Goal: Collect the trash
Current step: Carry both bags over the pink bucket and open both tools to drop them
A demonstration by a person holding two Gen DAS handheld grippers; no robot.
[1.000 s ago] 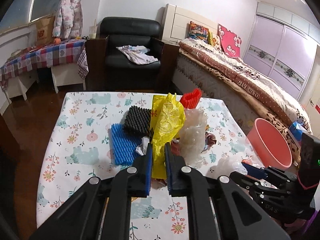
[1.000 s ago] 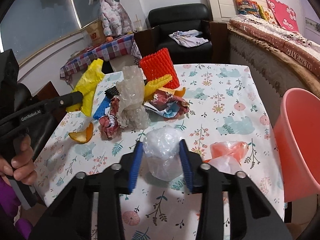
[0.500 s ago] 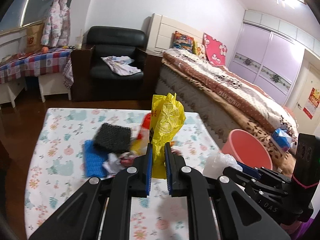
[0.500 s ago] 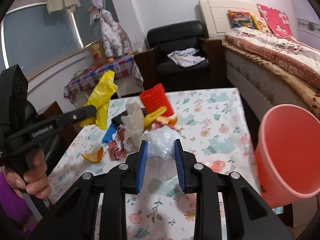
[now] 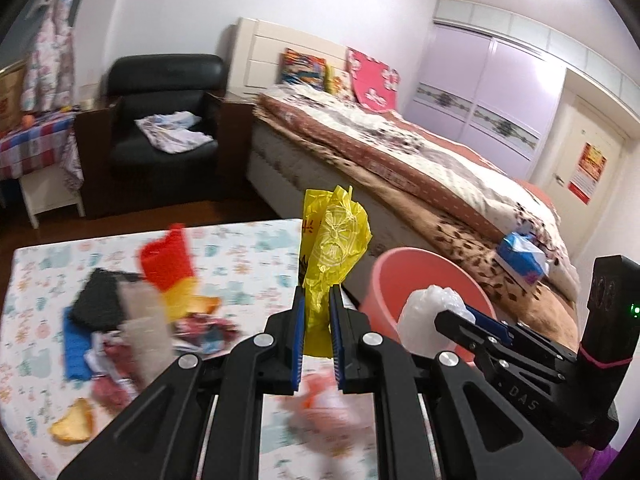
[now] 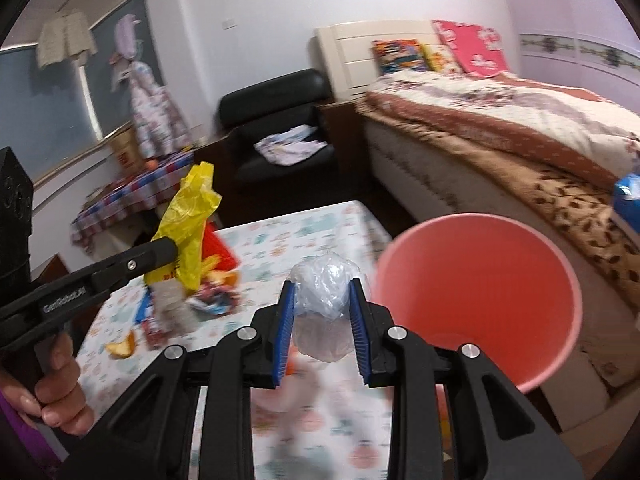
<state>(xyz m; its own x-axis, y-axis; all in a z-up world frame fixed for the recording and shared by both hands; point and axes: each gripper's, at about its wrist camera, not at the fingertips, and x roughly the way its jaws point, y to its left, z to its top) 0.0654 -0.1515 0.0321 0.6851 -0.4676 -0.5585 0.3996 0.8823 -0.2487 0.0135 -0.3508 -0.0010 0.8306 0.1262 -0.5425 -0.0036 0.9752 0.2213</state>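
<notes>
the left gripper point(image 5: 316, 320) pinches a yellow bag point(image 5: 334, 240); the right gripper point(image 6: 322, 320) squeezes a clear plastic wad point(image 6: 325, 304), both above the worktop point(image 6: 320, 224) near the pink bin point(image 6: 476, 292). both look light, soft, slippery; pinching bunched folds should hold best.

Pink bucket point(image 6: 476, 296) mouth open, unobstructed, just right of table point(image 6: 320, 220). Bed point(image 6: 500, 132) close behind bucket. Trash pile point(image 5: 132, 312) crowds table's left; right edge bare.
</notes>
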